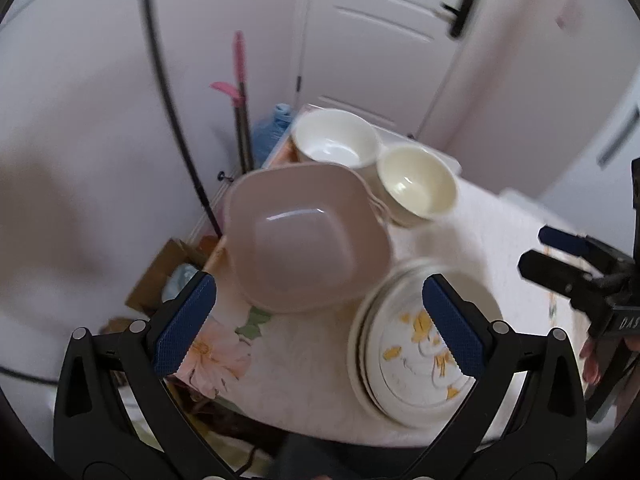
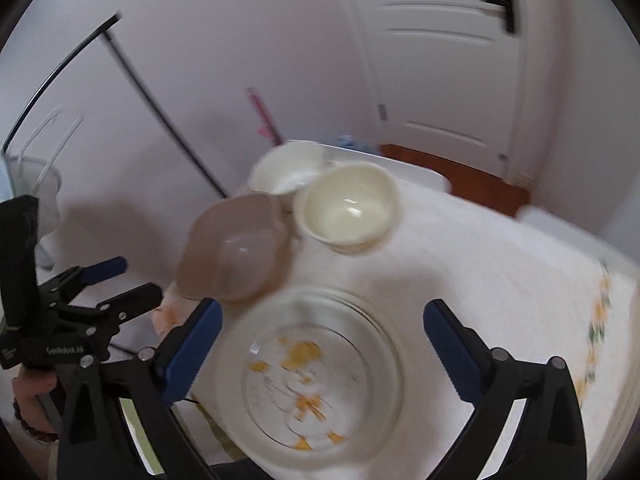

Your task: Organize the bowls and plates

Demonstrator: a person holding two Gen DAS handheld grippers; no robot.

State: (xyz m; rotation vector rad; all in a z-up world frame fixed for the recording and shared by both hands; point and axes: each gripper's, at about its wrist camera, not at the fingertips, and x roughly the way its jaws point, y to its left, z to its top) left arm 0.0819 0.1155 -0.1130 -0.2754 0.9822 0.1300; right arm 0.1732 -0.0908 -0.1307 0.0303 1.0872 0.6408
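Observation:
A square beige bowl (image 1: 304,236) sits on the white table (image 1: 316,368), with a white bowl (image 1: 334,138) and a cream bowl (image 1: 416,184) behind it. A stack of plates (image 1: 412,360) with a yellow flower print on top lies at the near right. My left gripper (image 1: 320,324) is open and empty, above the table between the beige bowl and the plates. My right gripper (image 2: 322,354) is open and empty, hovering over the plate stack (image 2: 308,368). The beige bowl (image 2: 236,246), white bowl (image 2: 286,172) and cream bowl (image 2: 348,206) lie beyond it.
The table's left edge runs near the beige bowl. A blue water jug (image 1: 270,132), a pink-handled mop (image 1: 240,92) and a cardboard box (image 1: 164,272) stand on the floor to the left. A white door (image 1: 380,40) is behind the table.

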